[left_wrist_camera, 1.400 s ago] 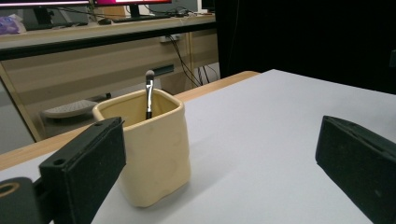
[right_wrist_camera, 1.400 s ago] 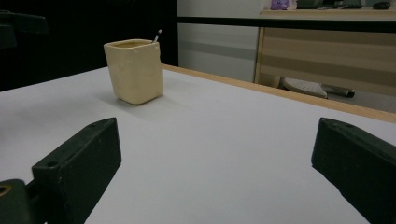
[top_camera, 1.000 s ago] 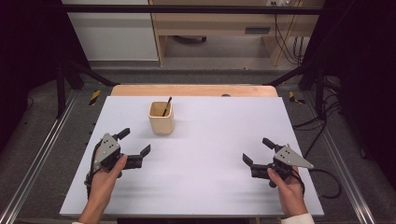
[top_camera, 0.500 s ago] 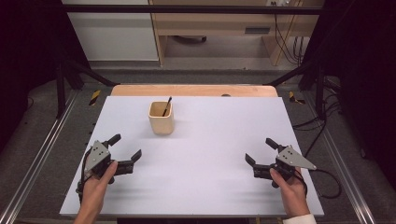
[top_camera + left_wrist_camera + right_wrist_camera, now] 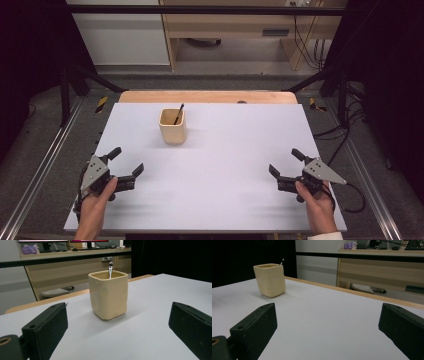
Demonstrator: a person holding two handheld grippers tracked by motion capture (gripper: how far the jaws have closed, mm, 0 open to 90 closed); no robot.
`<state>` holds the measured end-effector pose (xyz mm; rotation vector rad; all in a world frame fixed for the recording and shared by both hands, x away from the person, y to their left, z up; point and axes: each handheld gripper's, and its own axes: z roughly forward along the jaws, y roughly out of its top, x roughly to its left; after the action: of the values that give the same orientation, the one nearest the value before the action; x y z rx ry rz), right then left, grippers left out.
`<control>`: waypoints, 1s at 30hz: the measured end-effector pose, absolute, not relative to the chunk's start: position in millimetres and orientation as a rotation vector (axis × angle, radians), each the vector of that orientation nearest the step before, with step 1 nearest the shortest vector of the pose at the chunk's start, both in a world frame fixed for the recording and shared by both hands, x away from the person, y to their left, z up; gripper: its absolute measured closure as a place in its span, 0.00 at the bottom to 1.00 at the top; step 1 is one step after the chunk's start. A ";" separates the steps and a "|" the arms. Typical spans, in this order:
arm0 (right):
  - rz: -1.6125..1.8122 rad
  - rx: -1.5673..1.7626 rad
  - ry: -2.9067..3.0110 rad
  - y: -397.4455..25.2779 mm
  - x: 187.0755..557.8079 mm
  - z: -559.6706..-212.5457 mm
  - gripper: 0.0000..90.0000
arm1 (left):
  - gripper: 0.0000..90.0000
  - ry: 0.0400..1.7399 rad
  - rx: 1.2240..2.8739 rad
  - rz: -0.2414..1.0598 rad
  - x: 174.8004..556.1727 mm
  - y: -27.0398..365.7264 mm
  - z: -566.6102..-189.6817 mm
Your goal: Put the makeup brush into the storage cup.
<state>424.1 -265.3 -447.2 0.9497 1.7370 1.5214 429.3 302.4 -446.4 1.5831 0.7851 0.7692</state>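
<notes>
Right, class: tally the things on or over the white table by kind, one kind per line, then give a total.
Cups: 1, the cream cup
Utensils: 1, the dark utensil standing in it
Grippers: 2, left gripper and right gripper, both open
Total: 4

A cup (image 5: 173, 126) is standing on the table (image 5: 225, 165) in the upper middle of the high view, left of centre, and a thin stick (image 5: 178, 114) is leaning inside it. The left gripper (image 5: 126, 167) is sitting at the lower left of the frame, the right gripper (image 5: 285, 163) at the lower right, well apart, both nearer the bottom edge than the cup.
</notes>
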 end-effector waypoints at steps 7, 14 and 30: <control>1.515 0.955 1.729 -270.2 421.6 -448.1 0.02 | 0.02 0.792 1.577 0.762 425.5 308.8 -450.5; 1.502 0.938 1.734 -273.2 420.2 -449.9 0.02 | 0.02 0.794 1.573 0.748 420.5 313.0 -456.7; 1.540 0.930 1.724 -269.8 421.6 -454.0 0.02 | 0.02 0.722 1.530 0.762 415.5 313.2 -451.7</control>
<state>421.6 -269.8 -454.0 0.9305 1.7238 1.5396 415.5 313.2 -451.7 1.5298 0.7221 0.7624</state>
